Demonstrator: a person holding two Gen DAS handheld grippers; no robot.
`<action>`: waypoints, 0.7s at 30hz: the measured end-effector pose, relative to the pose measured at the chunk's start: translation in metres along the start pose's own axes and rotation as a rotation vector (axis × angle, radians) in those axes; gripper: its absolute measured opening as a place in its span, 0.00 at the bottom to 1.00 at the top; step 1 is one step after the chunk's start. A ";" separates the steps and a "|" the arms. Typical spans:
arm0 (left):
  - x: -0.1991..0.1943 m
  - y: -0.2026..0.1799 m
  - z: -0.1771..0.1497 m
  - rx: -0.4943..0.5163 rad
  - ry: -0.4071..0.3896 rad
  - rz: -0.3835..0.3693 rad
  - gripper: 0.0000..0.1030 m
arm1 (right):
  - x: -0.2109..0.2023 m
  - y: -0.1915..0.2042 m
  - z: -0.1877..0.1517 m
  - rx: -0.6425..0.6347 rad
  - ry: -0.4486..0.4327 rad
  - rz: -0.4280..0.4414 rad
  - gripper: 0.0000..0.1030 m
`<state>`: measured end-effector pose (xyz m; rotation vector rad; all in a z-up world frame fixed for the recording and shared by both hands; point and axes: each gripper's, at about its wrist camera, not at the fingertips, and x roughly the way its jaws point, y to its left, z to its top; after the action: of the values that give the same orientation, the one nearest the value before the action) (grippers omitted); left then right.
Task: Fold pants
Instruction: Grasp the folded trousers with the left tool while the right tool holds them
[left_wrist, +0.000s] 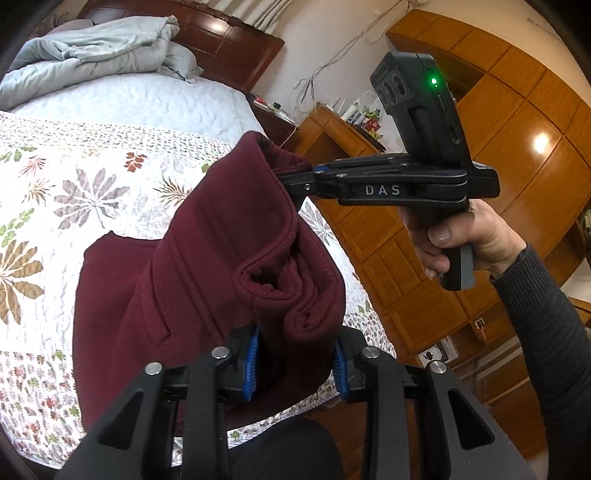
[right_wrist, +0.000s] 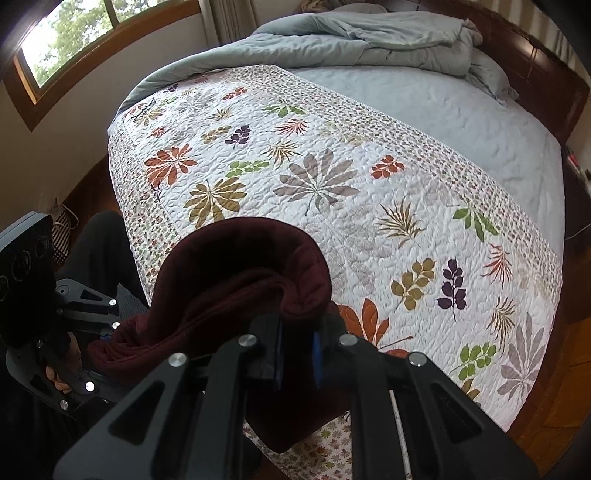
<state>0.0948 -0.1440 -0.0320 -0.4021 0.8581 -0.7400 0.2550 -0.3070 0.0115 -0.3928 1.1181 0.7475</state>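
So the left gripper (left_wrist: 295, 363) is clamped on a thick bunch of the maroon pants (left_wrist: 207, 266), which hang over the near edge of the bed's floral quilt (left_wrist: 55, 192). The right gripper (left_wrist: 295, 181), off toward the bed's right edge, is pinched nearly closed on the pants' other corner.

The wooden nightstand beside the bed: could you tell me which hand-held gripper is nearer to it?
Right. The right hand-held gripper holds the maroon pants up on the nightstand's side of the bed; the left hand-held gripper grips them lower, nearer the bed's foot.
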 end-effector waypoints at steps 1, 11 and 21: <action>0.002 -0.001 0.000 0.001 0.003 -0.001 0.31 | 0.001 -0.001 -0.001 0.003 0.000 0.001 0.11; 0.023 0.000 -0.001 0.003 0.037 -0.010 0.31 | 0.008 -0.014 -0.017 0.038 0.000 0.006 0.11; 0.050 -0.001 -0.009 0.007 0.081 -0.010 0.31 | 0.019 -0.033 -0.042 0.066 -0.011 0.015 0.11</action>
<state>0.1085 -0.1811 -0.0635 -0.3719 0.9297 -0.7722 0.2552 -0.3496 -0.0253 -0.3241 1.1336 0.7235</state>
